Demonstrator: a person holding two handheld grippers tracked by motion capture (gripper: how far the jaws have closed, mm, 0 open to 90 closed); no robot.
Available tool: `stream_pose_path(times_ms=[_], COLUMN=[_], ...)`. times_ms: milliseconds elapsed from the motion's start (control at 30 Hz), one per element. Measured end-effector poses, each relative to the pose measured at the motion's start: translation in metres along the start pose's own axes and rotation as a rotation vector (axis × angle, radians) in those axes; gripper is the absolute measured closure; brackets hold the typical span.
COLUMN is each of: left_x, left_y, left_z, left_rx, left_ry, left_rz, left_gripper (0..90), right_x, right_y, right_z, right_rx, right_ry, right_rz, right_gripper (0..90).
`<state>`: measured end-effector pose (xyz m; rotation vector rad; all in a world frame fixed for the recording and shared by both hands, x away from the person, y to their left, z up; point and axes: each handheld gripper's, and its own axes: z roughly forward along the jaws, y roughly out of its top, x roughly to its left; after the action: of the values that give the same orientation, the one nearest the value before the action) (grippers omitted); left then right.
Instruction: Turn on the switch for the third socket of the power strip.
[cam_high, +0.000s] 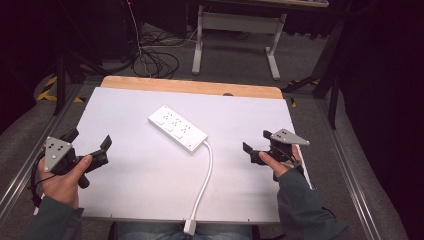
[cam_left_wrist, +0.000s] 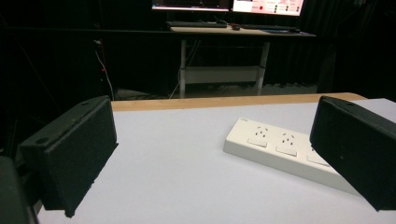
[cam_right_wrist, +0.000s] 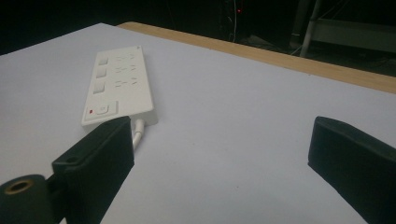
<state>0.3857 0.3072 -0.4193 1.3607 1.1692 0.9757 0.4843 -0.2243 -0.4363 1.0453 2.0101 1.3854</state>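
The white power strip (cam_high: 177, 129) lies at an angle near the middle of the white board (cam_high: 125, 175), and its cable (cam_high: 204, 180) runs toward the person's edge, where the plug (cam_high: 189, 226) hangs. The left gripper (cam_high: 90, 145) and the right gripper (cam_high: 256, 145) wait at the two sides, well apart from the strip, both with jaws spread and holding nothing. I judge the work is not yet begun: nothing is touched.

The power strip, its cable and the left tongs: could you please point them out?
power strip (cam_high: 177, 129), high view, middle of its top face
cable (cam_high: 207, 170), high view, mid-run
left tongs (cam_high: 90, 142), high view, midway between the tips
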Motion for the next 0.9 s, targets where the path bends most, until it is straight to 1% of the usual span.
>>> stream_pose_path(times_ms=[200, 300, 400, 500, 567, 633, 733, 900], left_x=[0.0006, 0.0008, 0.0012, 0.0017, 0.0026, 0.0033, 0.0044, 0.0060], left_y=[0.0001, -0.0002, -0.0005, -0.0001, 0.0004, 0.0001, 0.0002, 0.0005], left_z=[0.0011, 0.0022, 0.0026, 0.0030, 0.0034, 0.0039, 0.0038, 0.0033], left_rx=[0.000, -0.001, 0.002, 0.004, 0.008, 0.014, 0.015, 0.016], left_ry=[0.014, 0.019, 0.022, 0.026, 0.024, 0.025, 0.029, 0.017], left_rz=[-0.005, -0.020, -0.025, -0.033, -0.056, -0.066, -0.063, -0.066], left_gripper=[2.9, 3.9, 4.9, 8.1, 14.4, 18.6, 27.0, 41.1], right_x=[0.0001, -0.0003, -0.0001, 0.0006, 0.0006, 0.0004, -0.0001, 0.0005], right_y=[-0.0001, -0.0001, 0.0000, -0.0002, -0.0004, -0.0002, -0.0002, -0.0001], right_z=[0.0002, -0.0005, -0.0008, -0.0006, -0.0007, -0.0009, -0.0016, -0.0017], right_rx=[0.001, -0.001, 0.000, 0.001, 0.003, 0.000, -0.001, -0.001], right_ry=[0.002, 0.000, -0.003, 0.000, 0.001, -0.001, 0.001, 0.003], right_rz=[-0.005, 0.002, 0.001, -0.002, -0.007, -0.003, -0.003, -0.006], right_gripper=[7.6, 7.7, 7.7, 7.7, 7.7, 7.7, 7.7, 7.8])
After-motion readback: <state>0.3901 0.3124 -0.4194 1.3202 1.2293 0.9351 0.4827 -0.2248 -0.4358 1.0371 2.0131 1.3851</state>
